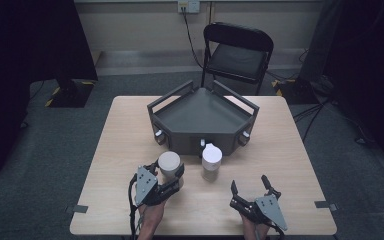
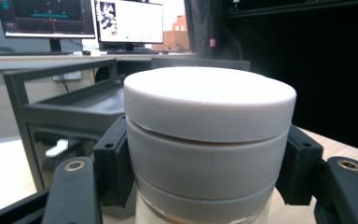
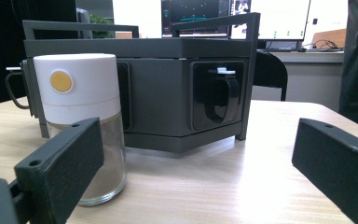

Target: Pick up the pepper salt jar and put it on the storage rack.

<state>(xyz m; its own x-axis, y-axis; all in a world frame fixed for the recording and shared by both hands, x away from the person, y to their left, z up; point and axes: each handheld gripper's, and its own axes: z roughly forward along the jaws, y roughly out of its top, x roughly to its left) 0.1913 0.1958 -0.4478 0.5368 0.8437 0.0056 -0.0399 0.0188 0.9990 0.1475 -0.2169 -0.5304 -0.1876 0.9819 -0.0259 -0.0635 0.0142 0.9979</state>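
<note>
The left gripper (image 1: 167,175) is clamped on a white-lidded jar (image 1: 169,165), its black pads pressing the sides just under the lid. In the left gripper view the jar (image 2: 209,140) sits squarely between the two jaws, lid flat on top, with glass showing at the bottom edge. From the high view the jar is at the near left of the desk (image 1: 290,165), just in front of the grey tray (image 1: 202,115).

The right gripper (image 1: 250,187) rests on the near right of the desk with its jaws spread wide and nothing between them. A second jar (image 1: 211,161) stands upright between the two grippers, just in front of the tray. In the right gripper view this second jar (image 3: 81,116) has a white cap with a yellow dot and a clear glass body, and it stands beside the left-hand jaw, apart from it. The tray (image 3: 168,84) rises behind it.
</note>
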